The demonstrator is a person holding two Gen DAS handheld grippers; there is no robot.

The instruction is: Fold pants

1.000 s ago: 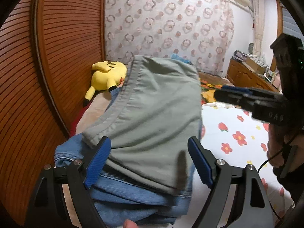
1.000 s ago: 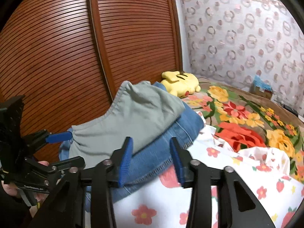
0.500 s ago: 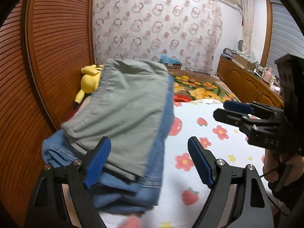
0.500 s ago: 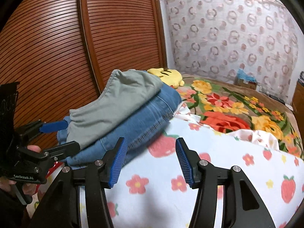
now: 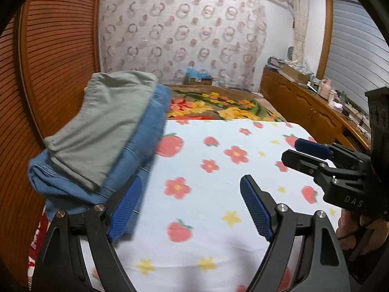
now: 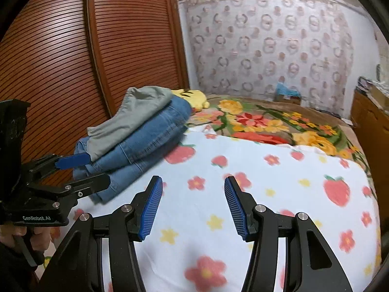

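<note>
Left wrist view: my left gripper [image 5: 190, 209] has its fingers spread wide over the strawberry sheet [image 5: 218, 219], gripping nothing. The folded grey-green pants [image 5: 107, 121] lie on top of folded jeans [image 5: 136, 160] at the bed's left edge, beside the slatted wardrobe door [image 5: 53, 48]. My right gripper [image 6: 193, 206] is likewise released and empty above the sheet, clear of the stack.
</note>
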